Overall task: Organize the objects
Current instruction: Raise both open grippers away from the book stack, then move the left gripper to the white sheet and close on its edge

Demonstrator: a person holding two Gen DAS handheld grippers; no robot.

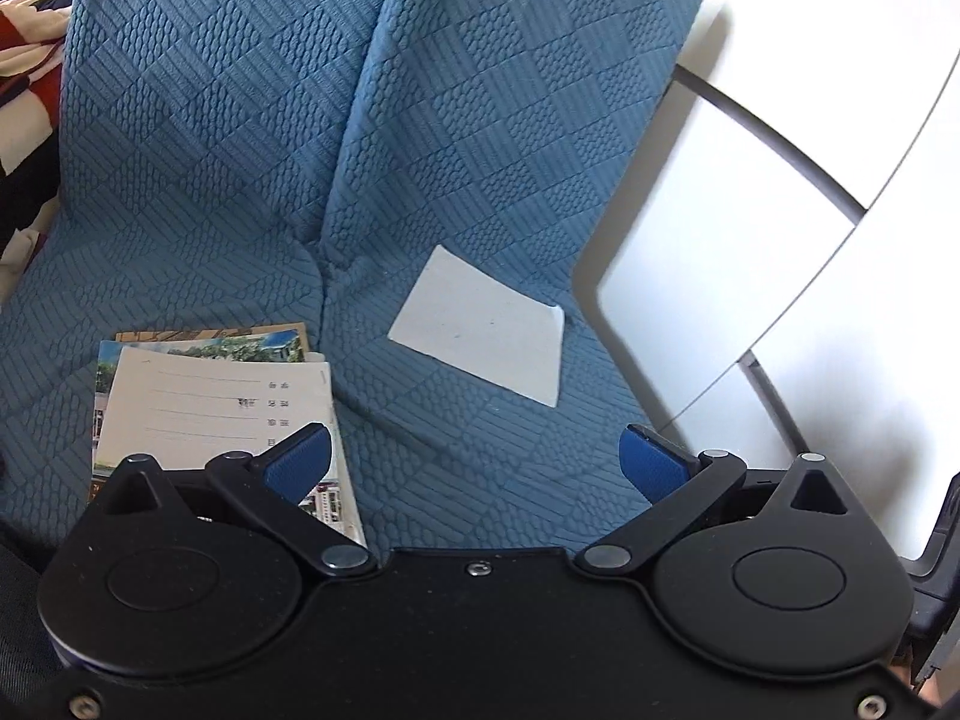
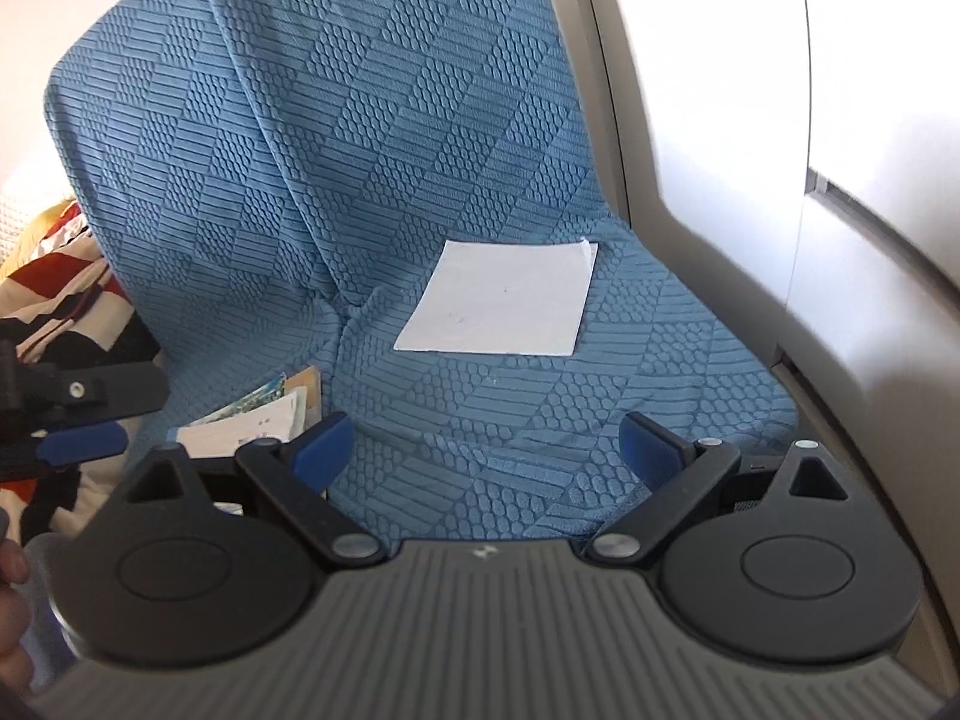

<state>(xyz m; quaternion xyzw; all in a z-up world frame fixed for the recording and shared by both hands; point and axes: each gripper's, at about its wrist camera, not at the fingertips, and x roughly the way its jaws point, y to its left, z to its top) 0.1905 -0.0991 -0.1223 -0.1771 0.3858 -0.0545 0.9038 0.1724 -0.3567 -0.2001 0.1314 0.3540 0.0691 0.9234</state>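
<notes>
Booklets [image 1: 222,414] lie stacked left of a flat white paper sheet [image 1: 480,333] on a quilted blue sofa [image 1: 252,138]; left claw [image 1: 477,459] and right claw [image 2: 486,447] both released, empty.

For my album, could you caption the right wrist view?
Open right gripper faces a white paper sheet lying on a blue textured sofa cushion.

Sofa cover [image 1: 252,138]: blue, embossed checker of ribbed and pebbled squares. Sheet [image 1: 486,333] on it: plain white. Booklets [image 1: 222,402]: white ruled cover over photo-printed ones in green, blue. My finger pads [image 1: 300,462]: blue on black arms. Blanket [image 1: 27,30]: red, white, black.
</notes>
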